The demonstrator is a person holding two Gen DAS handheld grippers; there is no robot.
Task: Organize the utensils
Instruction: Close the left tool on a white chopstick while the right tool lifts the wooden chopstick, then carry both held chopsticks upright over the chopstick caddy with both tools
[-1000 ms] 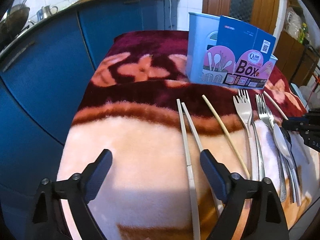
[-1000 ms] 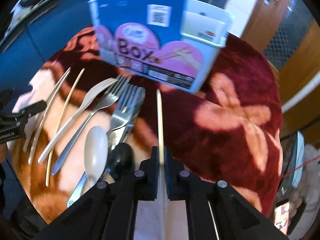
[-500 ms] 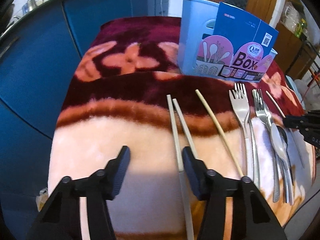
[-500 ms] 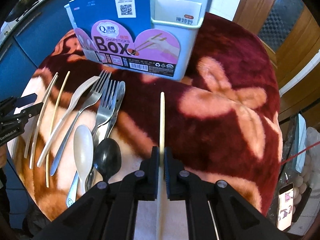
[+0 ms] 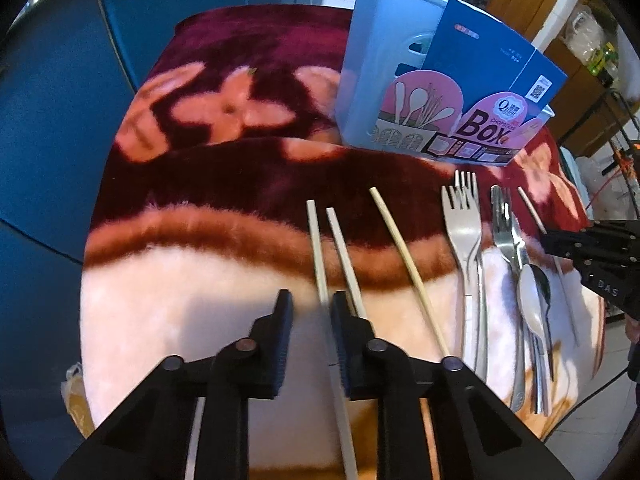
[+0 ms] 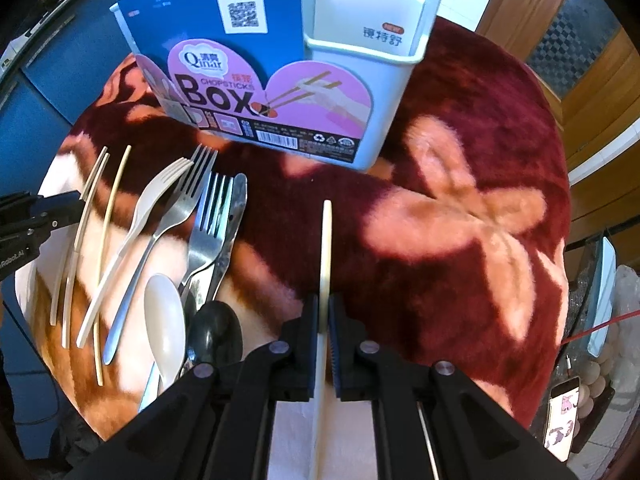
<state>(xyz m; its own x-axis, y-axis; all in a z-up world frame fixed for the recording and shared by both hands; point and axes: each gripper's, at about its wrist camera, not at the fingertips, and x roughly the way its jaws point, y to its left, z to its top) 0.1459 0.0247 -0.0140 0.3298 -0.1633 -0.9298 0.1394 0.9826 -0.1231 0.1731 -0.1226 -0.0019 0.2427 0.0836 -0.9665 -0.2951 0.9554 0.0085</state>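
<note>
A pale blue chopsticks box with a blue and pink card sleeve stands upright on the blanket; it also shows in the left wrist view. My right gripper is shut on a cream chopstick that points toward the box. My left gripper is nearly closed around the left one of two pale chopsticks, with a narrow gap left. A thin bamboo stick, several forks and spoons lie in a row to its right.
The table carries a maroon and peach floral blanket. Blue cabinets stand to the left of it. A wooden door is behind on the right. A phone and eggs lie off the table's right edge.
My left gripper has narrowed from wide open and moved forward over the left pale chopstick. My right gripper has lifted back a little with its chopstick, so the box shows more from above.
</note>
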